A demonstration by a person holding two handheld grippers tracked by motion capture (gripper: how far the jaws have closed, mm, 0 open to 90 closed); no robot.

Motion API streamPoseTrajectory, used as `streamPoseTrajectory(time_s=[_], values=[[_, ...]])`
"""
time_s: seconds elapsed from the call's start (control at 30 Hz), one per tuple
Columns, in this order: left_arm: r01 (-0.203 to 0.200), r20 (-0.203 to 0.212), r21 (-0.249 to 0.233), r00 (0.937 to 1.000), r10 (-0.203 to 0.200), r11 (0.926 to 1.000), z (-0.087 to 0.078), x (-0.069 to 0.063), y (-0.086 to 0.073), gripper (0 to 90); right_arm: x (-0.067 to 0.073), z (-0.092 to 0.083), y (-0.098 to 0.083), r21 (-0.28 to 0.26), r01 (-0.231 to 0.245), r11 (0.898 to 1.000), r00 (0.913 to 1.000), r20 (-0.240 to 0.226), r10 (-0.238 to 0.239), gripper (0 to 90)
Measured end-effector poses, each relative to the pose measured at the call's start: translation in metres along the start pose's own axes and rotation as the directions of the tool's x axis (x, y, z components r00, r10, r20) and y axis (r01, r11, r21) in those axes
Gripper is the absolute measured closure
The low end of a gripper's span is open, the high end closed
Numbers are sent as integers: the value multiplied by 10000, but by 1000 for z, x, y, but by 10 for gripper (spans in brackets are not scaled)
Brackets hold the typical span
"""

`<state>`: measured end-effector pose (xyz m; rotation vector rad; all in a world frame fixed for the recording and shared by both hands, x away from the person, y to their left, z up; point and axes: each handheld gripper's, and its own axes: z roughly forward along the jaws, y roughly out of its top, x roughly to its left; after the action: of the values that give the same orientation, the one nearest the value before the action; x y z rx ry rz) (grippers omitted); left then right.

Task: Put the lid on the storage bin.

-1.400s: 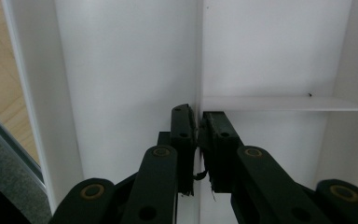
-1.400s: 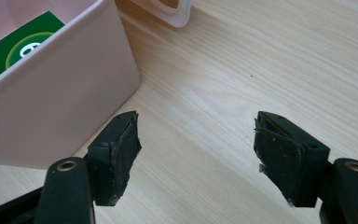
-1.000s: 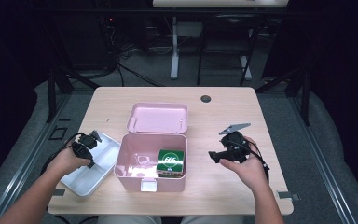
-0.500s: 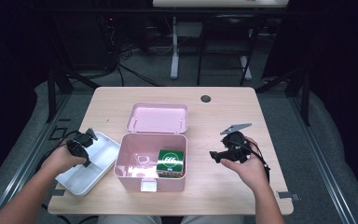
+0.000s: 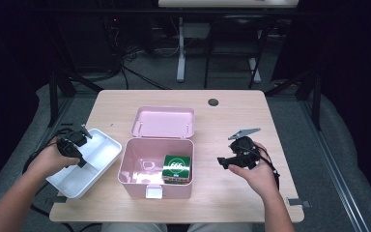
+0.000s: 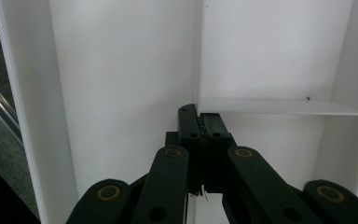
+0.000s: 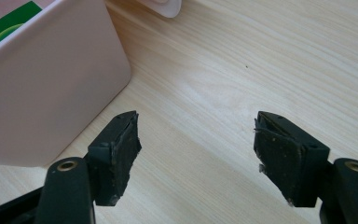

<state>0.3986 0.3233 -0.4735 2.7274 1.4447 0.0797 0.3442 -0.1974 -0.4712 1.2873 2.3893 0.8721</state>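
Between the left tool's (image 6: pixel 200 122) jaws sits the white tray's (image 5: pixel 99 150) inner divider (image 6: pixel 199 56), clamped tight. Out to that tool's right, just beside the tray, stands the open pink box (image 5: pixel 140 181) on the counter (image 5: pixel 236 116). Beyond it, the right tool (image 7: pixel 198 154) hangs with jaws apart, holding nothing, so the left hand is the nearer one.

A white divided tray (image 5: pixel 92 159) lies beside a pale pink box (image 5: pixel 135 181) with its pink lid (image 5: pixel 163 122), a green packet with white lettering (image 5: pixel 178 167) sits inside the box, the tabletop (image 5: pixel 232 116) is light wood grain, and both tongs are black.
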Motion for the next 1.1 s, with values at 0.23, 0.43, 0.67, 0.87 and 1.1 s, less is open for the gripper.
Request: streamPoseTrajectory(time_s=[0.23,0.43,0.67,0.87,1.1], values=[[-205,-120,-244,9997,202,9995,-28,3,-3,894,0,0,0,4,32,10000,10000,-3,-32,305],[-467,-380,-245,9982,458,9986,-51,5,-6,894,0,1,-1,62,-37,10000,10000,6,37,305],[-996,-597,-260,9934,979,9947,-73,1,-3,894,0,2,-1,85,-82,9999,10000,-43,82,304],[-2032,-659,-293,9774,2010,9787,-83,-12,5,894,-1,3,-2,103,-64,9999,10000,-40,65,304],[-3000,-627,-249,9525,2980,9536,-89,-32,19,894,-2,4,-2,165,-120,9998,9999,-29,120,304]])
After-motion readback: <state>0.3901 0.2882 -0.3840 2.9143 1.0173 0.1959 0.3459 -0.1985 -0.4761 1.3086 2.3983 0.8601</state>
